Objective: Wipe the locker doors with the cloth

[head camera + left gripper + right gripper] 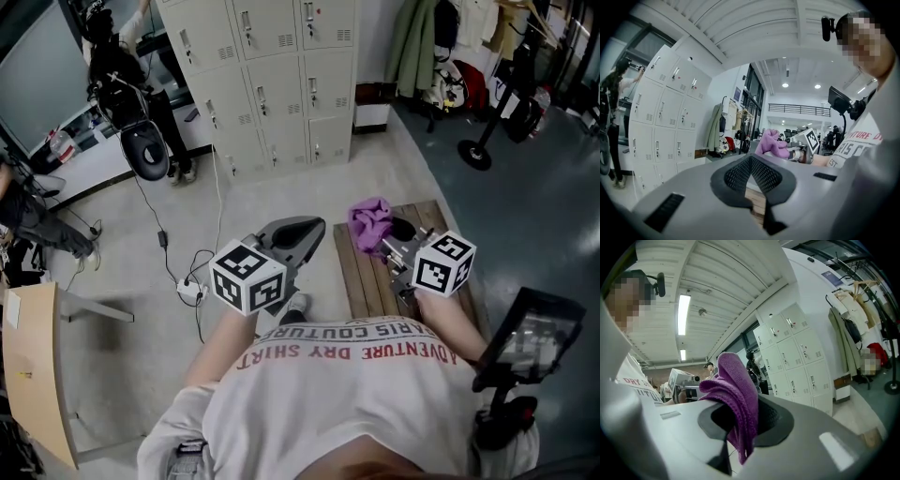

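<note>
Gripping the purple cloth [737,397], the right tool [392,242] has its jaws clamped on the fabric, which bunches above them and hangs down below. Left tool [302,232] sits just beside it, jaws pressed together with nothing between. Both are held over the floor, the right one above a wooden pallet [370,286]. The lockers [281,84] stand well ahead, doors shut, cloth well apart from them.

The T-shirt [356,403] was white with red lettering. The left gripper [295,230], at 9 o'clock, and the right gripper [398,239], at 3 o'clock, were grey-shelled with black pads [740,176] and black-and-white marker cubes [248,277]
</note>
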Demonstrator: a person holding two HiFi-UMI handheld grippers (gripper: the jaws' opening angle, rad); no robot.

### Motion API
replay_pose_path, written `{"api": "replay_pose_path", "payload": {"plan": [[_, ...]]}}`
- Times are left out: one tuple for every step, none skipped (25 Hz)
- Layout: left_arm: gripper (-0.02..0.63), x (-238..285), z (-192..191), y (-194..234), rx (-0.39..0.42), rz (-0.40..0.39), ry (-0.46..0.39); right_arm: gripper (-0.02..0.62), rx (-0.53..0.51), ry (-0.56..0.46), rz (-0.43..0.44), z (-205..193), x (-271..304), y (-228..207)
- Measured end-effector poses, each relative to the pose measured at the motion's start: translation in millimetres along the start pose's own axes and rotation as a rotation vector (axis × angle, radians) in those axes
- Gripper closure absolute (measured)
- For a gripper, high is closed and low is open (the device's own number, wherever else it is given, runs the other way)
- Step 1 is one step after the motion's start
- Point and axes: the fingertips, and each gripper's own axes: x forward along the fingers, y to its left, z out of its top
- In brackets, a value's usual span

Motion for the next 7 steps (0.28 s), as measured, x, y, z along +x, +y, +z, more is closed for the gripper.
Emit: {"api": "replay_pose_path", "payload": {"plan": [[0.604, 0.1, -0.2, -0.8, 0.002, 0.0, -0.002, 0.523, 0.001, -0.001, -0.001, -1.3, -1.2, -0.1], [0.603, -0.1, -1.0, -1.4, 0.005, -0.001, -0.003, 0.523, 0.003, -0.002, -0.003, -2.8, -2.1, -0.1], [0.603, -0.4, -2.0, -1.8, 0.007, -0.001, -0.003, 0.523, 0.004, -0.003, -0.004, -4.1, -2.6, 0.2], [0.603, -1.0, -2.8, -2.0, 0.008, -0.002, -0.003, 0.523, 0.004, -0.004, -0.005, -4.8, -2.8, 0.8], [0.604, -1.6, -3.2, -2.1, 0.009, -0.002, -0.001, 0.523, 0.004, -0.005, -0.006, -4.9, -2.7, 1.6], [0.603, -2.2, -3.3, -2.2, 0.009, -0.003, 0.0, 0.523, 0.004, -0.006, -0.007, -4.7, -2.4, 2.5], [0.604, -2.9, -3.3, -2.3, 0.01, -0.003, 0.001, 0.523, 0.004, -0.007, -0.008, -4.3, -2.1, 3.5]]}}
